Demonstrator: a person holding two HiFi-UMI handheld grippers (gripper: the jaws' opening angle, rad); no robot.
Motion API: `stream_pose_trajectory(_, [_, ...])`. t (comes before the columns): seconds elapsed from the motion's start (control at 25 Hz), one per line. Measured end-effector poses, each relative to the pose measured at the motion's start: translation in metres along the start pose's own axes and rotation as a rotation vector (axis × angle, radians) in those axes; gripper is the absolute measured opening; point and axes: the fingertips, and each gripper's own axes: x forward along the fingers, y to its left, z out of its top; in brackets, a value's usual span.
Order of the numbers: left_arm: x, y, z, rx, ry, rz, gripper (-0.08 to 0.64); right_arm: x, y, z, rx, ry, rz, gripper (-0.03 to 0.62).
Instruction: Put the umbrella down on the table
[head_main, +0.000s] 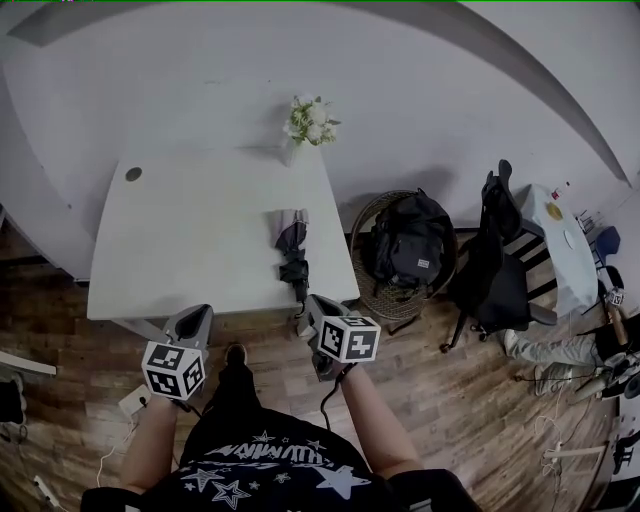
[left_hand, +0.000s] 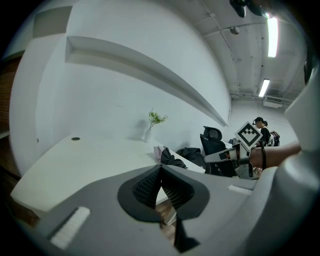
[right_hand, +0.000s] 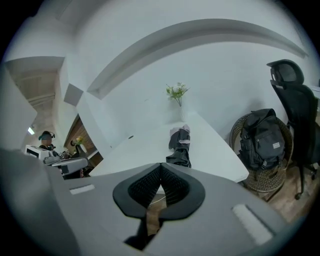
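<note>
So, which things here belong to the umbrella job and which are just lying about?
Job: umbrella, lying on the table; left gripper and right gripper, both shut, empty.
Lying about: vase of flowers, backpack, wicker basket, office chair.

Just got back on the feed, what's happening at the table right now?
A person stands at the near edge of the white table with a claw in each hand. The folded dark umbrella already lies flat on the table near its right edge, and nothing touches it. The left claw and the right claw are both shut and empty, held by the table's near edge. The put-down looks done.
</note>
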Motion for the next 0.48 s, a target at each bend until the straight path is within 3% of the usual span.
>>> stream_pose_trajectory(0.48, [-0.058,-0.011,-0.03,-0.013,-0.007,0.062,0.003,-0.034,0.031,-0.037,-0.037,0.003,0.068,0.015])
